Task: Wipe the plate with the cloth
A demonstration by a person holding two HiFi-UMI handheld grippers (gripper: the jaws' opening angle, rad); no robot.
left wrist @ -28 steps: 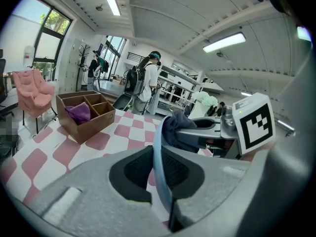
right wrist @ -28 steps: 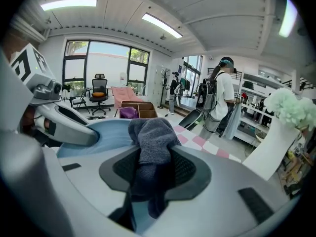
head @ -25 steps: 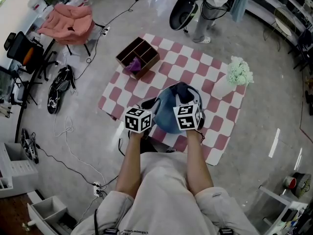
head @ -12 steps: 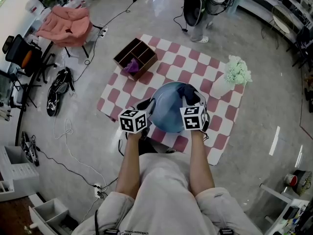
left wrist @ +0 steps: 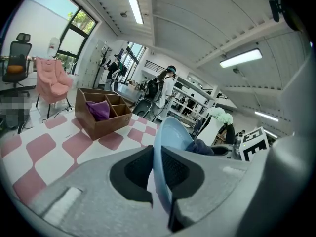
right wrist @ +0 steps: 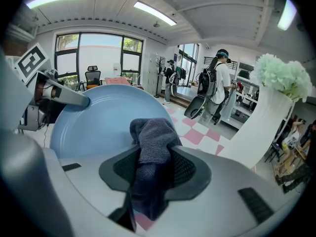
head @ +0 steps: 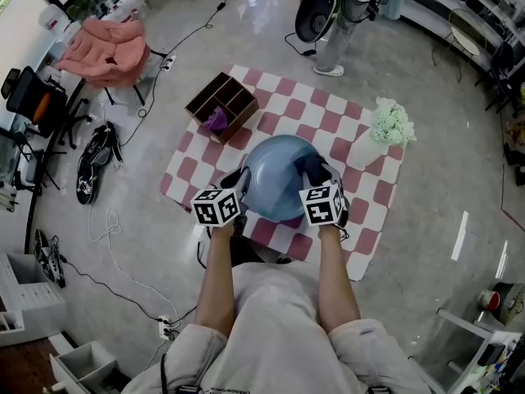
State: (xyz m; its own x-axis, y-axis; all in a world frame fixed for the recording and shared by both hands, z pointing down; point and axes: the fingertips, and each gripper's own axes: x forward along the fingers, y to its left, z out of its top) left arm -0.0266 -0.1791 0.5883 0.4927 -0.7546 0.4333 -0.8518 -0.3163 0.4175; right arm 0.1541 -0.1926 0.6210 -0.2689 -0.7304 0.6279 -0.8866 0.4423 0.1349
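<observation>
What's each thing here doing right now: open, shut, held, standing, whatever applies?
Left gripper: shut on the plate at its rim.
Right gripper: shut on the cloth.
Plate: held by its rim, cloth against its face.
Cloth: bunched between the jaws, touching the plate.
Wooden box: open-topped, purple cloth in one compartment.
Vase: upright on the checked mat, flowers in it.
Checked mat: spread flat on the floor.
</observation>
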